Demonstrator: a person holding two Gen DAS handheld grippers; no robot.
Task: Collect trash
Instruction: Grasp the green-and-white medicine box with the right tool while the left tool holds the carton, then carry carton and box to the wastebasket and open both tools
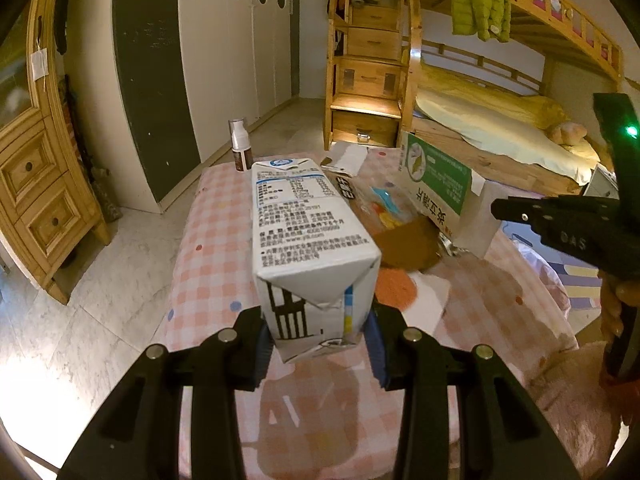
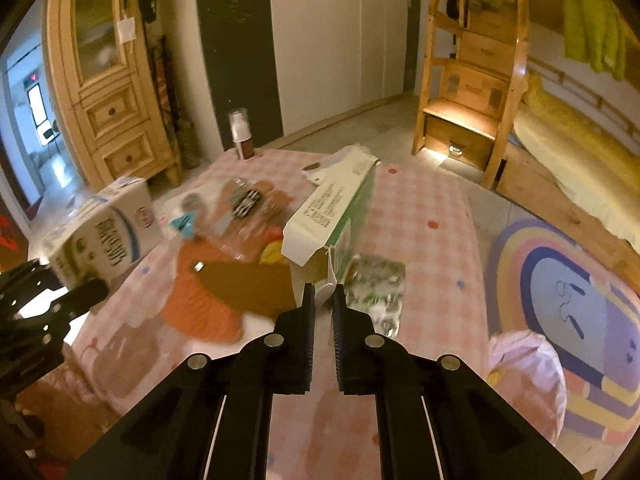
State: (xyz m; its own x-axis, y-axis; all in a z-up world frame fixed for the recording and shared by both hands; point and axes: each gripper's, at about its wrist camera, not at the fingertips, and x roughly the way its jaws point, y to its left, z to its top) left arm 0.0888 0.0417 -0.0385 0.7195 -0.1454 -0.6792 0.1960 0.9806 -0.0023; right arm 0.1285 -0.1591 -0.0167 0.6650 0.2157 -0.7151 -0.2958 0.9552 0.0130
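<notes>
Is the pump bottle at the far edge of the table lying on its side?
No. In the right wrist view the pump bottle stands upright near the far edge of the checked tablecloth, cap on top.

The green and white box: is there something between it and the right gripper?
No. The right gripper is already closed on a white flap of the green and white box, so nothing visible separates them. The left gripper holds the milk carton, off to the side.

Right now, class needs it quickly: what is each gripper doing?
Left gripper: closed on the milk carton.
Right gripper: closed on a flap of the green-and-white box.
</notes>
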